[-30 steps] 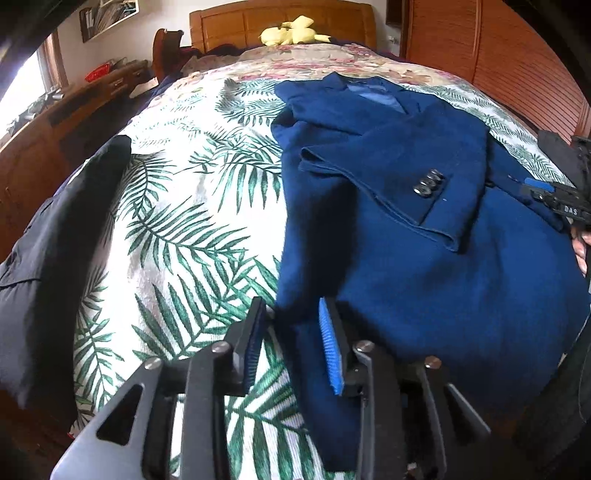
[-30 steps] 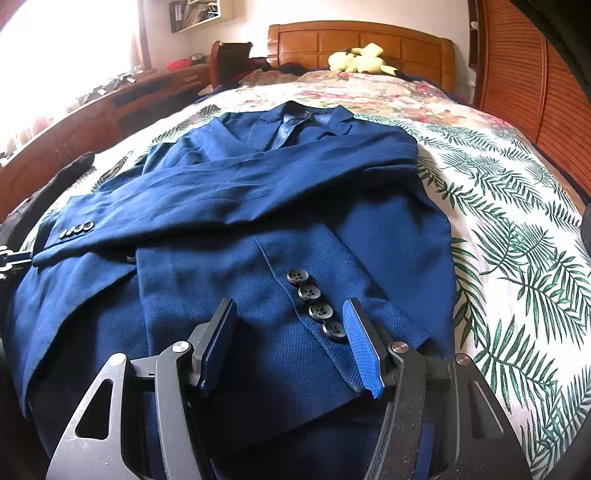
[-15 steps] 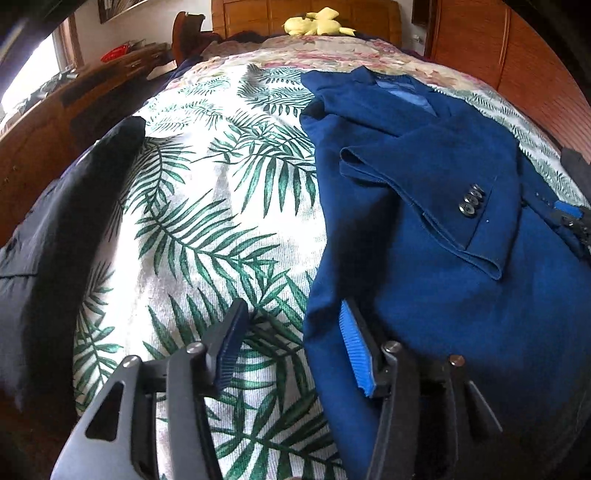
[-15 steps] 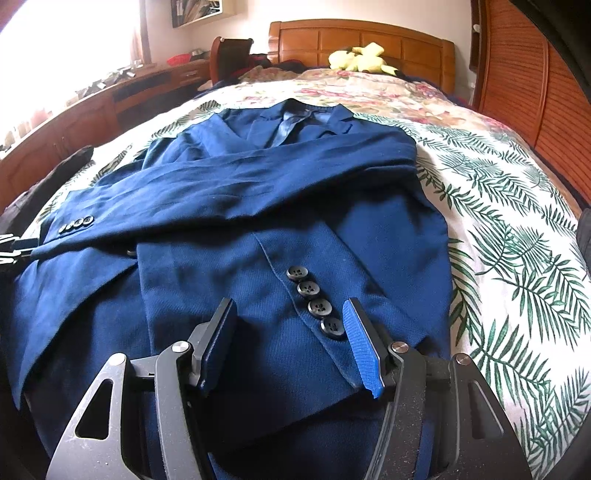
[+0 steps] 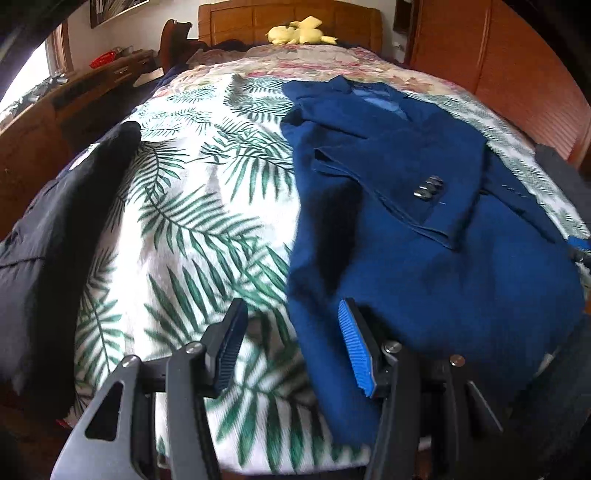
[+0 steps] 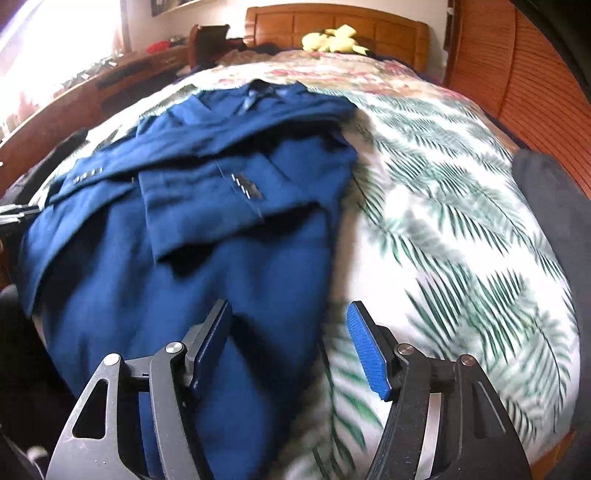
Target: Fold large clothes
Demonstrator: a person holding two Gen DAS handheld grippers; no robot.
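Note:
A dark blue suit jacket [image 5: 424, 258] [image 6: 203, 240] lies face up on the bed, both sleeves folded across its front with the cuff buttons [image 5: 428, 188] [image 6: 245, 186] showing. My left gripper [image 5: 291, 325] is open just above the jacket's lower left edge: one finger over the bedspread, the other over blue cloth, nothing pinched. My right gripper [image 6: 288, 321] hangs over the jacket's lower right edge. Its jaws are opening. The cloth's edge lies below the gap and the pads do not press on it.
The palm-leaf bedspread [image 5: 184, 221] covers the bed. A black garment [image 5: 55, 229] lies on its left edge and a dark grey one [image 6: 550, 206] on its right. A yellow plush toy [image 5: 299, 35] sits by the headboard. A wooden dresser [image 5: 74, 103] stands left, louvred doors [image 6: 535, 74] right.
The left jaws have widened and the left view has slid left, showing more bedspread. The right gripper has moved right, from over the cuff buttons to the jacket's right edge, its jaws a little wider.

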